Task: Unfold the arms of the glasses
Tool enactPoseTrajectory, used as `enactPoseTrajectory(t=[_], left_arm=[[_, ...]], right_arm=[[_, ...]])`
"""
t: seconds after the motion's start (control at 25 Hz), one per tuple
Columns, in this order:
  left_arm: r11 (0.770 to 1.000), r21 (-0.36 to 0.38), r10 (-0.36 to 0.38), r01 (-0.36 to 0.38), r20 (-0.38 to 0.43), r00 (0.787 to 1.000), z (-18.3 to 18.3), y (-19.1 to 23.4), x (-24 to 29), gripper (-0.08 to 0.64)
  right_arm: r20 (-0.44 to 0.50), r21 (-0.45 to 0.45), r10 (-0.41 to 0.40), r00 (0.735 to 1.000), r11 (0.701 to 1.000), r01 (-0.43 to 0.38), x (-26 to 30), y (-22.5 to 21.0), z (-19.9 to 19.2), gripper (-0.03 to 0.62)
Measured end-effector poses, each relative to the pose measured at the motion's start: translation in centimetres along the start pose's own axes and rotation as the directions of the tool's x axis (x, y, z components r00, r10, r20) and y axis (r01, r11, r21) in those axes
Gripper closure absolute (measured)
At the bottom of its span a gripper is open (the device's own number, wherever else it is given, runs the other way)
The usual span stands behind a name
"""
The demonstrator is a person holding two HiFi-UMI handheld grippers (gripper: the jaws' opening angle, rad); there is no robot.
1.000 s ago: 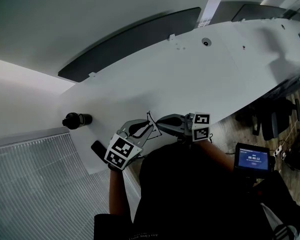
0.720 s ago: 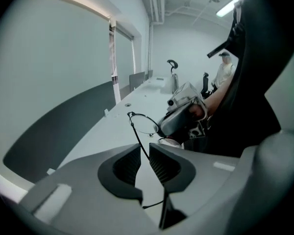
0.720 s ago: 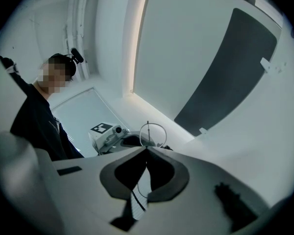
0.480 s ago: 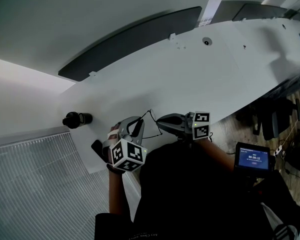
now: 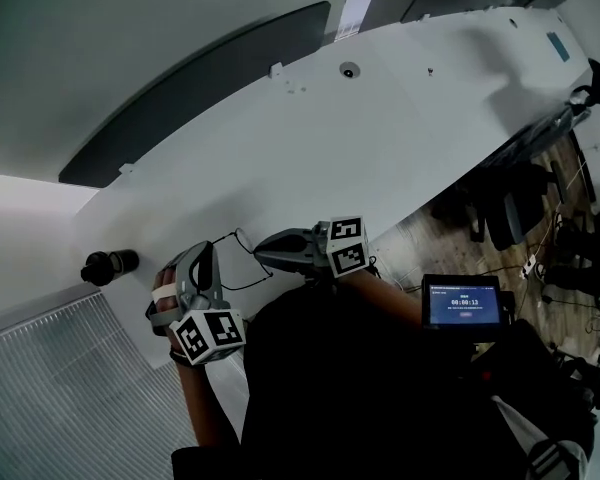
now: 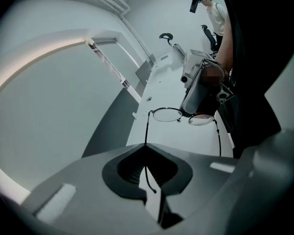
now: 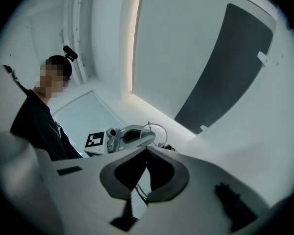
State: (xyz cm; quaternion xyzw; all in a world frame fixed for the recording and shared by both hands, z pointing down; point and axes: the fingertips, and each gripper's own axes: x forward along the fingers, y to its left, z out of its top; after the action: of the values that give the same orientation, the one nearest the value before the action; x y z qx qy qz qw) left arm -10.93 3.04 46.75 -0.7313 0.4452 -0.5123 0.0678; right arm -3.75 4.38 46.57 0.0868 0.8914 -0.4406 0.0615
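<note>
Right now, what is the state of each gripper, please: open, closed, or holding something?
Left gripper: closed on a temple arm of the glasses.
Right gripper: closed on the glasses at the front, by the lenses.

"Anything here that can actually be read?"

"One thing. The small blue screen at the lower right of the head view shows a timer, 00:00:13. The line above the digits is too small to read."

"And the cubes?"

"The left cube and the right cube bear black-and-white square markers. They are patterns only, with no letters or numbers."

"Anything on the desk?"

"A blue label near its far end, but its print is too small to tell."
</note>
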Motion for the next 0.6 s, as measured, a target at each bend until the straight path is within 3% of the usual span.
enactPoseTrajectory(t=[0.24, 0.4, 0.48, 0.6], left_arm=[[0.987, 0.147, 0.065, -0.063, -0.011, 0.998, 0.0, 0.1, 0.3, 0.551], [0.964, 0.24, 0.109, -0.119, 0.052, 0.993, 0.4, 0.1, 0.1, 0.551], [0.964, 0.241, 0.099, -0.115, 0.077, 0.992, 0.1, -0.2, 0.2, 0.548], [0.978, 0.202, 0.037, -0.051, 0.074, 0.997, -0.8, -1.3, 0.8, 0.514]], right_arm=[[-0.007, 0.022, 0.012, 1.0, 1.0, -0.012, -0.1, -0.1, -0.4, 0.584], [-0.002, 0.058, 0.023, 1.0, 0.998, -0.023, -0.3, -0.1, -0.5, 0.584], [0.0, 0.076, 0.023, 1.0, 0.997, -0.023, -0.3, -0.2, -0.5, 0.584], [0.003, 0.117, 0.014, 1.0, 0.993, -0.014, -0.5, -0.6, -0.7, 0.584]])
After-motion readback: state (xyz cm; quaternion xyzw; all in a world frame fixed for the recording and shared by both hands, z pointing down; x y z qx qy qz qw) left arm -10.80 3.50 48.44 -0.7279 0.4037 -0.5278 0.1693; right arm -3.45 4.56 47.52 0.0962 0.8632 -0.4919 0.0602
